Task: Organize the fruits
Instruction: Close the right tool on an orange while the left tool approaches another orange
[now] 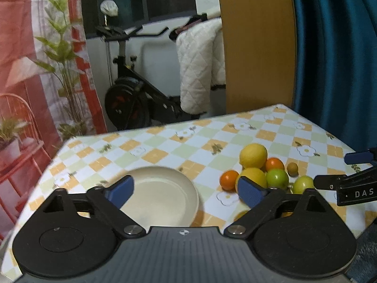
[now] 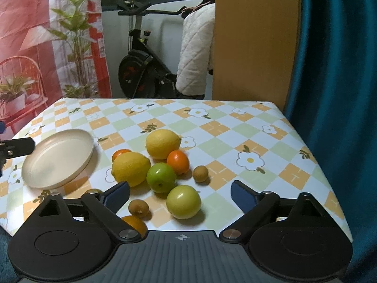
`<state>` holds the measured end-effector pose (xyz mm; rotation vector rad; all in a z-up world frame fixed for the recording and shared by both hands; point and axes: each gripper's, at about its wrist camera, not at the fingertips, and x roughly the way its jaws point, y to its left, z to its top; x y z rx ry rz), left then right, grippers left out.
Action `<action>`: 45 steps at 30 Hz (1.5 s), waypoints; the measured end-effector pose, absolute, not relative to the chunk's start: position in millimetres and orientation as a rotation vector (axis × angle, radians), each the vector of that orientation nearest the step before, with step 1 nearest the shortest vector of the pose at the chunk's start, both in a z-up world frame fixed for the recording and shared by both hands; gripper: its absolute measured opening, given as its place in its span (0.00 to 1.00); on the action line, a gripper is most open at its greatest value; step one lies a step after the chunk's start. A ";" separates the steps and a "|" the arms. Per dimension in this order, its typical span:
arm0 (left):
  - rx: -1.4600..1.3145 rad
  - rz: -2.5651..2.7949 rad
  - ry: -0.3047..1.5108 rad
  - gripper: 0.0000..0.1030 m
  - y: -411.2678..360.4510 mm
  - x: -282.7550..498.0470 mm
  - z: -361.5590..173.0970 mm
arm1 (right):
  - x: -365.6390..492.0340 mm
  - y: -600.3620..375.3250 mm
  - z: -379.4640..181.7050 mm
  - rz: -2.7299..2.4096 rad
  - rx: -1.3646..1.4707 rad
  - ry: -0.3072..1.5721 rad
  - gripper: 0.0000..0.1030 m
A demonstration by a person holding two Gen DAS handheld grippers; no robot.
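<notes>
Two hand-held grippers are ours here, one in each hand, both held above a desk (image 2: 235, 127) covered in a checked cloth with flowers. Our left hand-held gripper (image 1: 186, 192) has its blue-padded fingers spread wide and holds nothing; it hangs over a cream plate (image 1: 165, 195), which lies bare on the left part of the desk. Our right hand-held gripper (image 2: 180, 194) is also spread wide and holds nothing, poised above a loose cluster of fruit at the middle of the desk, just right of the plate. In that cluster, seen from the right wrist, two yellow lemons (image 2: 131, 168) sit near each other, one closer to us and one farther back. An orange tangerine (image 2: 178, 162) touches the farther lemon, and another peeks out behind the nearer lemon. A bright green fruit (image 2: 161, 177) rests against the nearer lemon, with a paler green fruit (image 2: 183, 201) closer to us, between the gripper's fingers. A small brown fruit (image 2: 200, 173) lies just right of the tangerine, another brown fruit (image 2: 138, 208) sits near the left finger, and an orange fruit (image 2: 135, 224) is partly hidden by the gripper body. Beyond the desk stands an exercise bike (image 2: 141, 66).
</notes>
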<state>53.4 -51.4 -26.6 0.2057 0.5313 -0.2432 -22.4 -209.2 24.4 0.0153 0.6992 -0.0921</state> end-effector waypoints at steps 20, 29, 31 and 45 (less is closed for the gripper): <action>0.139 -0.310 0.649 0.69 -49.0 70.5 -47.4 | -16.3 -207.6 9.8 0.015 -0.021 0.752 0.40; 0.137 -0.376 0.698 0.60 -58.1 71.9 -59.3 | -13.5 -204.5 0.4 0.096 0.021 0.790 0.38; 0.134 -0.388 0.705 0.60 -60.1 72.1 -61.2 | -14.3 -201.7 -2.5 0.118 0.028 0.805 0.39; 0.114 -0.432 0.759 0.60 -62.2 73.7 -73.3 | -10.5 -186.4 -22.6 0.173 0.035 0.878 0.47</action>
